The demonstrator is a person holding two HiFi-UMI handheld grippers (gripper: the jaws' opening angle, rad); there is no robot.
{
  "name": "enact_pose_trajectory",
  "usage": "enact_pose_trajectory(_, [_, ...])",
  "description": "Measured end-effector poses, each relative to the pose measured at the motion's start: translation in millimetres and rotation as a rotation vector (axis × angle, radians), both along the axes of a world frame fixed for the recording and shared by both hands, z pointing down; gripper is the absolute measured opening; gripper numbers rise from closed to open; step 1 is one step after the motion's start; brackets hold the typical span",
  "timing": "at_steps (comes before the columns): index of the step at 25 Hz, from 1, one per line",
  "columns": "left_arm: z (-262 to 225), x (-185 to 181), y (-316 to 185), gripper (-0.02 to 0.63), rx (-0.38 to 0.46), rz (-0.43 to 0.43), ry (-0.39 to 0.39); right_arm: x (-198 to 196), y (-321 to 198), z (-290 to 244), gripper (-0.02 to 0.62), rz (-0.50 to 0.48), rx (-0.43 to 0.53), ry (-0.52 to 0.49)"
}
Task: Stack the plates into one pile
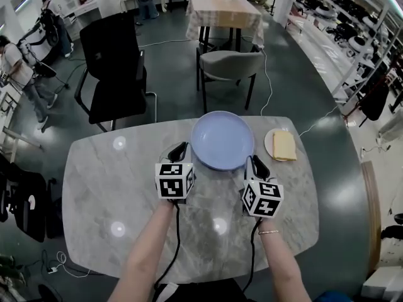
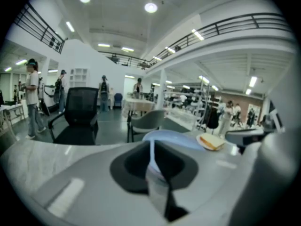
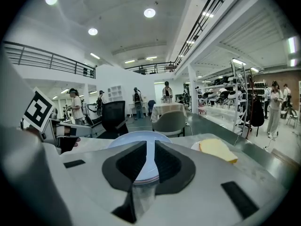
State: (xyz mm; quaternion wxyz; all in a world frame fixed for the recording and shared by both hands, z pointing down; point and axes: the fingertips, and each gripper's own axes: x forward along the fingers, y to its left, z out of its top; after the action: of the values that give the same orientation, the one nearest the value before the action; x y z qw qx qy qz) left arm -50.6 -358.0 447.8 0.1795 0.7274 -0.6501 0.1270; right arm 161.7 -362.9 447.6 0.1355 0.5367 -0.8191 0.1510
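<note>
A pale blue plate (image 1: 222, 140) hangs over the far middle of the marble table (image 1: 107, 187), gripped from both sides. My left gripper (image 1: 182, 150) is shut on its left rim, my right gripper (image 1: 254, 163) on its right rim. In the left gripper view the plate's (image 2: 176, 136) edge runs thin between the jaws of the left gripper (image 2: 151, 150). The right gripper view shows the plate (image 3: 134, 138) passing between the jaws of the right gripper (image 3: 146, 160) in the same way. To the right, a small white plate (image 1: 271, 145) carries a yellow slab (image 1: 284, 145).
A grey chair (image 1: 230, 65) and a black office chair (image 1: 113, 68) stand just beyond the table's far edge. Farther back is a cloth-covered table (image 1: 225, 11). People stand at the far left of the room, and shelving lines the right side.
</note>
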Motion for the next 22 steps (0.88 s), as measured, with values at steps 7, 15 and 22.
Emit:
enact_pose_trajectory(7, [-27, -4, 40, 0.008, 0.069, -0.003, 0.023, -7, 41, -25, 0.015, -0.006, 0.047, -0.015])
enact_pose_trajectory(15, [-38, -11, 95, 0.008, 0.102, 0.006, 0.034, -20, 95, -41, 0.006, -0.032, 0.091, -0.049])
enact_pose_trajectory(22, [-44, -17, 132, 0.008, 0.114, 0.019, 0.026, -29, 128, -52, 0.005, -0.049, 0.13, -0.06])
